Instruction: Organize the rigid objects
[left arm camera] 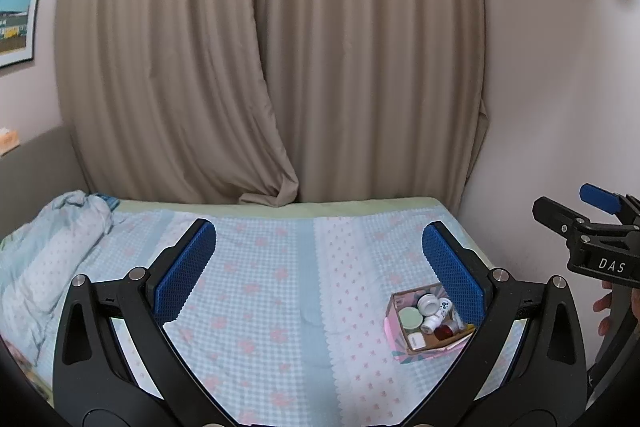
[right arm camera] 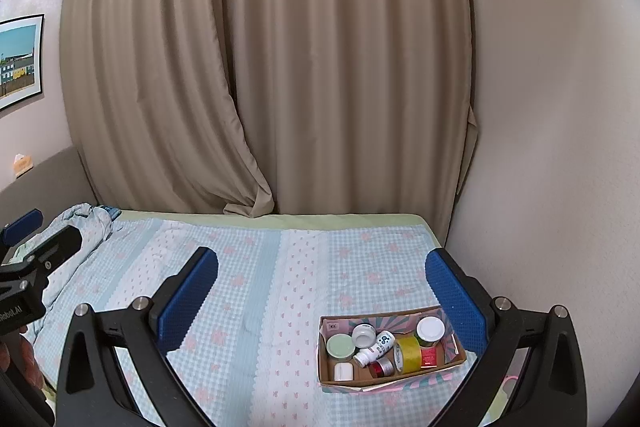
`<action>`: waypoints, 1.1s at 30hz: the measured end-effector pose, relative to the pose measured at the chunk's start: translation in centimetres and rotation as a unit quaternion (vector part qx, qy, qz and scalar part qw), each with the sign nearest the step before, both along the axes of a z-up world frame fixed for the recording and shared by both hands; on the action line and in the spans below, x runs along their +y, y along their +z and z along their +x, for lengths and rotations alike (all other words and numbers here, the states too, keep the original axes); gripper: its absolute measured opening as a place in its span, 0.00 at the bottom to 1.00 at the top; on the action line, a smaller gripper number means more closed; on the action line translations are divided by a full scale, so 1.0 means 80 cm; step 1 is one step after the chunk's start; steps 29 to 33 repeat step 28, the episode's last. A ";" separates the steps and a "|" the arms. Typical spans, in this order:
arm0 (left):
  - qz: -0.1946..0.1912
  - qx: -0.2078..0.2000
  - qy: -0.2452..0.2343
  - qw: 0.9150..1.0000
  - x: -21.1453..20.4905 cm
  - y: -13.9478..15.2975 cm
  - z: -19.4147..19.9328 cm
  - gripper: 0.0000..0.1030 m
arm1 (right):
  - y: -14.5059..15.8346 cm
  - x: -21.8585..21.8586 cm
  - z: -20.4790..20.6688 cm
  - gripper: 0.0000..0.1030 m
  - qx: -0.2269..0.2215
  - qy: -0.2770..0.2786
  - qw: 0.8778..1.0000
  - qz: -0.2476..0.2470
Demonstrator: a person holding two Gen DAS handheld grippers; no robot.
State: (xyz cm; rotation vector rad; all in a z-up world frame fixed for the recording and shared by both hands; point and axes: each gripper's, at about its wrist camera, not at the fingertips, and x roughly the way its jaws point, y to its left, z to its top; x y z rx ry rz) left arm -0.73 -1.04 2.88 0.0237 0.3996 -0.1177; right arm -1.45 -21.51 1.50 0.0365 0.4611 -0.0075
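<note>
Box of small containers lies lower right in both views, nearer the right gripper.

The cardboard box (right arm camera: 390,351) sits on the bed (right arm camera: 256,307), long axis left-right; right gripper (right arm camera: 322,293) and left gripper (left arm camera: 320,267) both gape wide, holding nothing.

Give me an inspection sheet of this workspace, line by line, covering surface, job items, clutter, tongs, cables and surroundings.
Surface: bed under a checked, flowered cover.
Job's things: cardboard box holding a green-lidded jar, white bottle lying down, yellow tape roll, white-lidded jar.
Clutter: bunched blanket at the left.
Grippers: left tongs open, empty; right tongs open, empty.
Cables: nothing seen.
Surroundings: beige curtain, framed picture, plain wall.
</note>
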 end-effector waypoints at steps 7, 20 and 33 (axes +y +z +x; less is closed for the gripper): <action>-0.007 -0.001 -0.007 1.000 0.001 -0.002 0.001 1.00 | 0.001 0.003 0.002 1.00 0.000 -0.004 1.000 -0.002; 0.007 0.027 -0.005 1.000 -0.008 -0.019 0.016 1.00 | 0.002 0.009 0.009 1.00 0.003 -0.003 1.000 -0.005; 0.006 0.021 -0.001 1.000 0.002 -0.025 0.026 1.00 | -0.005 0.018 0.026 1.00 0.018 -0.004 1.000 -0.001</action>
